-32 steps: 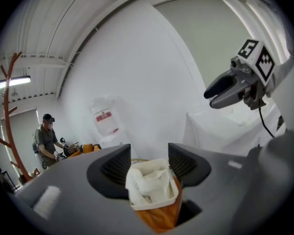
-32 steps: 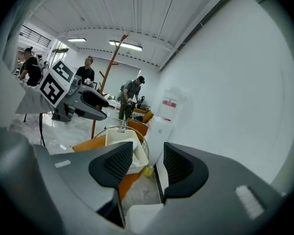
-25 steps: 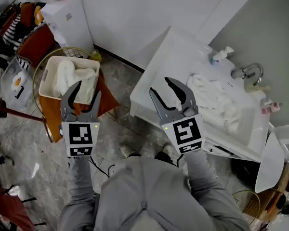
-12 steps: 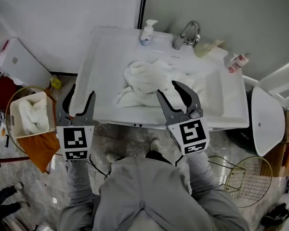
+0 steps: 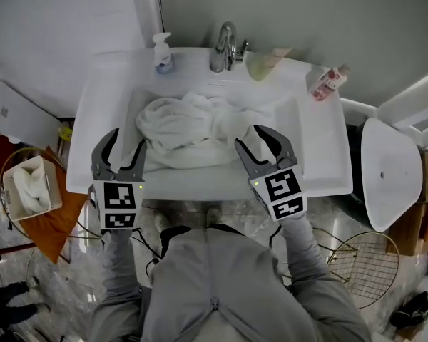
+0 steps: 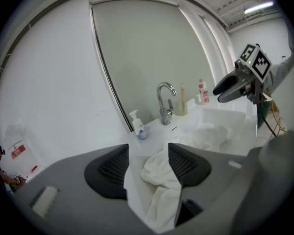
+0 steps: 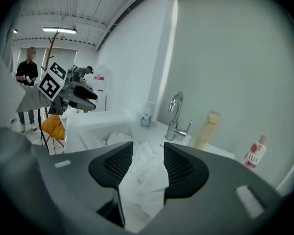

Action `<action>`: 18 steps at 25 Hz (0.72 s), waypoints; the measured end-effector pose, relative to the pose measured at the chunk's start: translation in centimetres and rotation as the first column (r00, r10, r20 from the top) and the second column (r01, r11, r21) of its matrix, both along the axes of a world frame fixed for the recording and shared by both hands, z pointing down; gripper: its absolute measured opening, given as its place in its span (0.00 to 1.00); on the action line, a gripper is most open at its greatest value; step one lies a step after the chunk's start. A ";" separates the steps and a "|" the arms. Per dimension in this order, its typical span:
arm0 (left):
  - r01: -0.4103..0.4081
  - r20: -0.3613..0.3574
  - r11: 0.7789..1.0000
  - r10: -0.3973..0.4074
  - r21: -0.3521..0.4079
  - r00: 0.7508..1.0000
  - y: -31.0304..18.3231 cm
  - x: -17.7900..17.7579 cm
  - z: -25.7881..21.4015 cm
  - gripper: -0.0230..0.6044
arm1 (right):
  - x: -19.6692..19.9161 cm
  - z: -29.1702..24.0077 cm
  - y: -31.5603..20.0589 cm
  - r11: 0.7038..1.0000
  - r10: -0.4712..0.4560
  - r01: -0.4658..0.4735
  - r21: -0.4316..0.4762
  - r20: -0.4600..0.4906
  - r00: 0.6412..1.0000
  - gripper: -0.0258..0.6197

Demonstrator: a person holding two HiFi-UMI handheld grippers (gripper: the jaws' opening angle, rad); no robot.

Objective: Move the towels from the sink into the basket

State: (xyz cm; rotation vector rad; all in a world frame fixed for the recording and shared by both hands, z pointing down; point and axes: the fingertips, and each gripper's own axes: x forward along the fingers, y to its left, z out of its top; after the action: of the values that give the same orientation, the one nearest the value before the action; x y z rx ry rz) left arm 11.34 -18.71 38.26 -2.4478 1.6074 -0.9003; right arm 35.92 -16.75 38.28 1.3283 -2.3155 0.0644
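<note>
White towels (image 5: 189,123) lie bunched in the basin of the white sink (image 5: 200,184). My left gripper (image 5: 128,140) hovers open over the sink's front left rim. Over the front right of the basin my right gripper (image 5: 247,135) is open too. Neither holds anything. In the left gripper view the towels (image 6: 157,185) show below the gap of the left gripper (image 6: 148,156). The right gripper view has the towels (image 7: 139,180) under the right gripper (image 7: 148,161). The white basket (image 5: 28,191), with a towel inside, stands on the floor at the far left.
A faucet (image 5: 223,45), a soap dispenser (image 5: 162,52) and bottles (image 5: 327,83) line the sink's back edge. A white round lid (image 5: 389,173) sits to the right, a wire basket (image 5: 364,266) at the lower right. A person (image 7: 27,97) stands far off.
The view has swung from the basket side to the sink. Both open grippers now sit over the sink's front, and the basket has slid to the far left.
</note>
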 end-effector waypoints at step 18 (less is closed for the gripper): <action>-0.170 0.298 0.882 0.322 -0.440 0.899 -8.0 4.5 17.5 0.64 | -0.3 16.4 -8.5 0.921 -0.167 0.061 -0.385 -0.250 0.954 0.44</action>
State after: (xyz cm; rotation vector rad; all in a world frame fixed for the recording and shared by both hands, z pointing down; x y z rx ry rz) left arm 15.89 -26.67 55.78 -2.4452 1.0273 -1.6574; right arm 35.66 -25.22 54.65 0.9414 -2.0114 0.2515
